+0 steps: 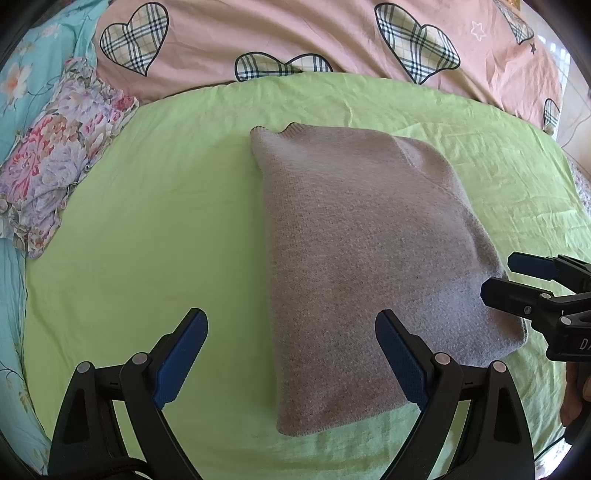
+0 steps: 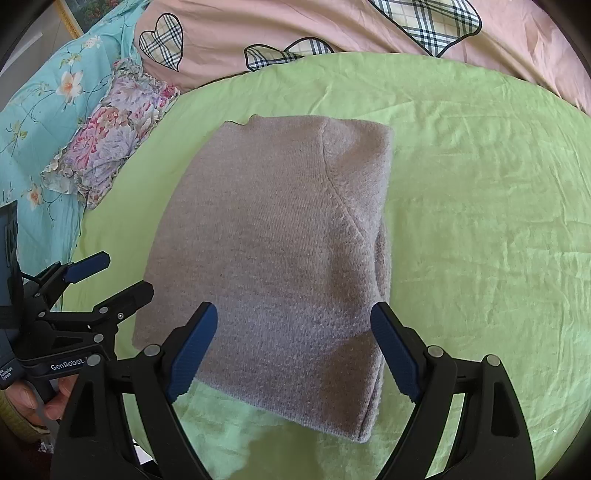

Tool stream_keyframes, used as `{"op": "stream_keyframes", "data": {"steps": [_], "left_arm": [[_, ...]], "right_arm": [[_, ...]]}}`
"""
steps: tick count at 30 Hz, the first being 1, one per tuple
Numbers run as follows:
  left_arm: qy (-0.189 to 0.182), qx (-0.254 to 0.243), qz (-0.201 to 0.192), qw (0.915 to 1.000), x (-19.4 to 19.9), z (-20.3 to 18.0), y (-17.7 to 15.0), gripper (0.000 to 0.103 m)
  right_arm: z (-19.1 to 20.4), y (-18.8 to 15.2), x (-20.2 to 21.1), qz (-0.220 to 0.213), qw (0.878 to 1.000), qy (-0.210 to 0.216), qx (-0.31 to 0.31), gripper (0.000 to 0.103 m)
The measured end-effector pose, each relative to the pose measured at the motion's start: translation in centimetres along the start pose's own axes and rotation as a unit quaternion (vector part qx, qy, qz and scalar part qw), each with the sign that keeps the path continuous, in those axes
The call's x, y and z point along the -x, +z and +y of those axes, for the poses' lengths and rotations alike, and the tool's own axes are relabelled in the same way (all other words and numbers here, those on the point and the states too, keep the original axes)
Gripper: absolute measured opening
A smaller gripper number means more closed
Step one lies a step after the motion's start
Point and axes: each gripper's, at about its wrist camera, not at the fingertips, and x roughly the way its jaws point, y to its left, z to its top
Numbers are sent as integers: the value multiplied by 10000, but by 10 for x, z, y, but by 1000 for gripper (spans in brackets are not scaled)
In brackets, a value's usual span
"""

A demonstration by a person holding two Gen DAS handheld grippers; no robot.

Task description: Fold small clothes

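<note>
A grey-mauve knitted sweater [image 1: 362, 266] [image 2: 280, 243] lies folded into a long rectangle on the green sheet [image 1: 155, 206] [image 2: 480, 221], collar end far from me. My left gripper [image 1: 291, 332] hovers open over the sweater's near left edge, nothing between its blue pads. It also shows at the left of the right wrist view as the left gripper [image 2: 122, 273], open beside the sweater's near left corner. My right gripper [image 2: 293, 325] stands open above the sweater's near end, empty. In the left wrist view the right gripper [image 1: 498, 277] is open at the sweater's right edge.
A pink duvet with plaid hearts [image 1: 295, 40] [image 2: 332, 33] lies behind the green sheet. A folded floral cloth [image 1: 62, 155] [image 2: 114, 125] rests at the left on a turquoise flowered cover [image 1: 22, 74] [image 2: 44, 122]. A hand [image 2: 40, 402] holds the left gripper's handle.
</note>
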Motion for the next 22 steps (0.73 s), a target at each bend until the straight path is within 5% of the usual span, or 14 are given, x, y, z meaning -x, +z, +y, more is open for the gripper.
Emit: {"op": "stream_keyframes", "data": {"steps": [22], "left_arm": [[172,112,-90,9997,-1,8,4,93]], "right_arm": [[-5,5,-2,-41,10000,4,-57,85]]}}
